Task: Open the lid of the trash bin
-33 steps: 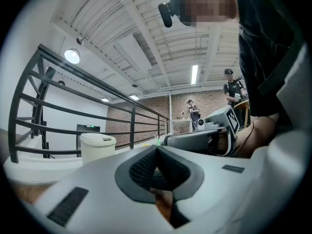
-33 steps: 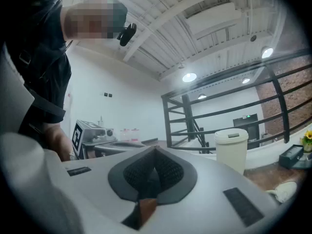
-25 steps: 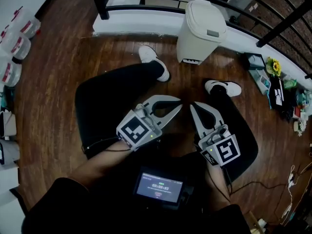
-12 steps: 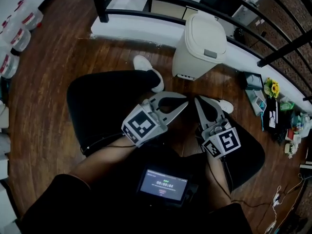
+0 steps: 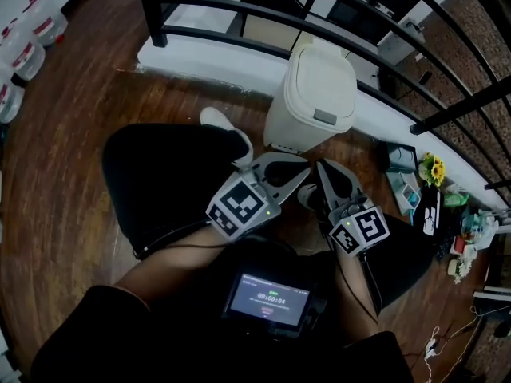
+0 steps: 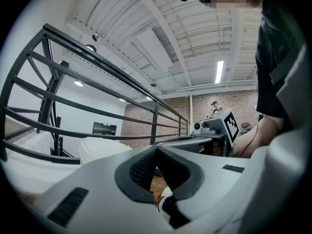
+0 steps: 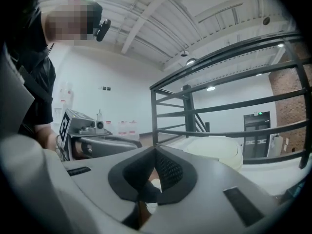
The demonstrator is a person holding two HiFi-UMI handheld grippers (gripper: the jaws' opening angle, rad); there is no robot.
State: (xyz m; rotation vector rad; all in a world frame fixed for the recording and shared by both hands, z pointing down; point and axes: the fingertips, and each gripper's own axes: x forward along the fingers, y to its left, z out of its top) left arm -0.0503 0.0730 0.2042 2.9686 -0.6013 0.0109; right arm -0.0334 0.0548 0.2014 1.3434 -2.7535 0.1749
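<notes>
Head view is showing us the cream trash bin (image 5: 307,106) standing on the wooden floor (image 5: 76,150), its rounded lid (image 5: 326,78) lying shut, with a grey latch (image 5: 323,117) at the front edge. We are holding the left gripper (image 5: 306,169) and the right gripper (image 5: 319,165) side by side near the bin's front, each with its jaws pressed together on nothing.

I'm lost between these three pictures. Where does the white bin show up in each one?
Head view: the bin is at upper middle, lid down.
Left gripper view: the bin is low on the left, below the rails.
Right gripper view: the bin is low and right of centre.
Shared landmark: the black railing beside the bin, seen in all three.
</notes>
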